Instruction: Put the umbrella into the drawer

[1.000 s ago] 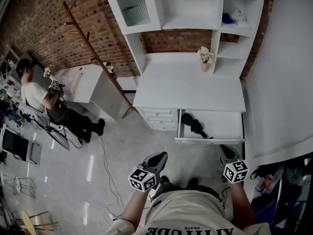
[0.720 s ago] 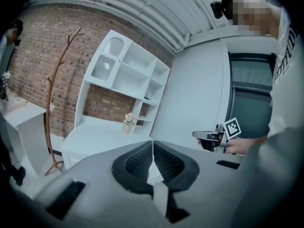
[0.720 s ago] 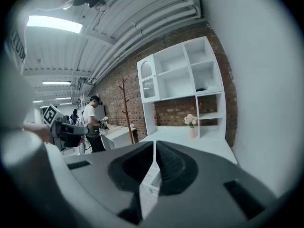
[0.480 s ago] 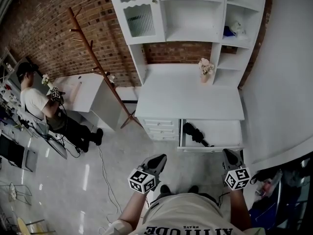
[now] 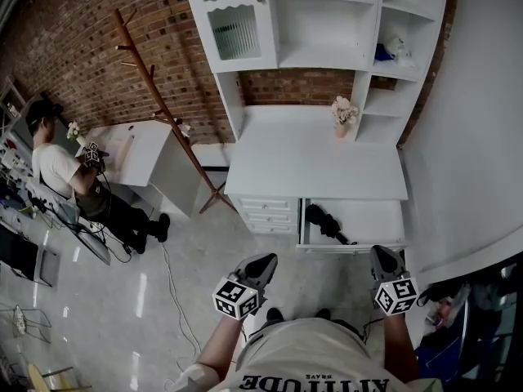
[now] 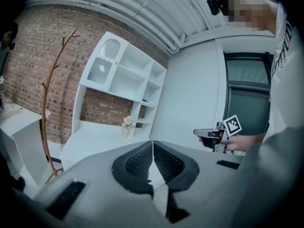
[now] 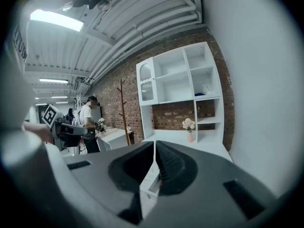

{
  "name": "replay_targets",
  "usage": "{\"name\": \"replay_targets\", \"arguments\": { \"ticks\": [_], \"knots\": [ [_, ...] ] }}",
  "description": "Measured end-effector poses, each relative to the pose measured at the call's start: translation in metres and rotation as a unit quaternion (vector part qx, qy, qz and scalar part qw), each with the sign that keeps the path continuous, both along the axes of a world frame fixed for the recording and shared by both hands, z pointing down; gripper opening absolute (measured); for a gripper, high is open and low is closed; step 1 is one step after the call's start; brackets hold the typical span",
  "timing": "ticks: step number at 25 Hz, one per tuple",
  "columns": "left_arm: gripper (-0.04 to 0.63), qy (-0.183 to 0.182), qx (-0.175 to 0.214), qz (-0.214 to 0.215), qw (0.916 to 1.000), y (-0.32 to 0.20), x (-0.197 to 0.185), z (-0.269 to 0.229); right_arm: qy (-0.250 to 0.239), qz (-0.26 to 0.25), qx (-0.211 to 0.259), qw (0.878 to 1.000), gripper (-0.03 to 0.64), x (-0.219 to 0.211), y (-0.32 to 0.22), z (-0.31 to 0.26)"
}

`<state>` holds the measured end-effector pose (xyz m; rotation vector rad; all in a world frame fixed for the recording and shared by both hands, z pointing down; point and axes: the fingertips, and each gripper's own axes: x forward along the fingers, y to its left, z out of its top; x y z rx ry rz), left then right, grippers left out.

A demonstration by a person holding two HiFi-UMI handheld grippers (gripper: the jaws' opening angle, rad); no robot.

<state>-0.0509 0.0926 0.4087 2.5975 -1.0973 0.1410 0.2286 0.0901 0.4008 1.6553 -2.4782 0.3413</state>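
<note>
Hanging side by side above the floor, the left gripper [image 5: 263,261] and right gripper [image 5: 382,256] are both clenched shut with nothing between their jaws. Ahead of them, nearer the right gripper, the black umbrella [image 5: 325,221] lies inside the open drawer [image 5: 372,217] of a white desk [image 5: 315,158].

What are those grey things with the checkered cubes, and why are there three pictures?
They are hand tools, not a robot. A person holds a left gripper and a right gripper, one in each hand. One picture comes from a camera on the person's head, looking down. The other two come from cameras riding on each gripper. Both grippers are shut and hold nothing. The black umbrella lies in the open drawer of the white desk, where a small flower vase stands.
</note>
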Motion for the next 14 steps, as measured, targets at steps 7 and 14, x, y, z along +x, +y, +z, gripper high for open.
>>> {"name": "replay_targets", "arguments": {
  "ticks": [7,14],
  "knots": [
    [0.028,0.001,-0.001,0.002,1.0,-0.0037,0.002,0.001,0.0,-0.001,0.003,1.0,0.035,-0.0015,-0.0051,-0.0042],
    [0.028,0.003,0.003,0.001,1.0,-0.0069,0.0067,0.0016,-0.006,0.001,0.002,1.0,0.035,0.0003,-0.0056,0.001]
  ]
}}
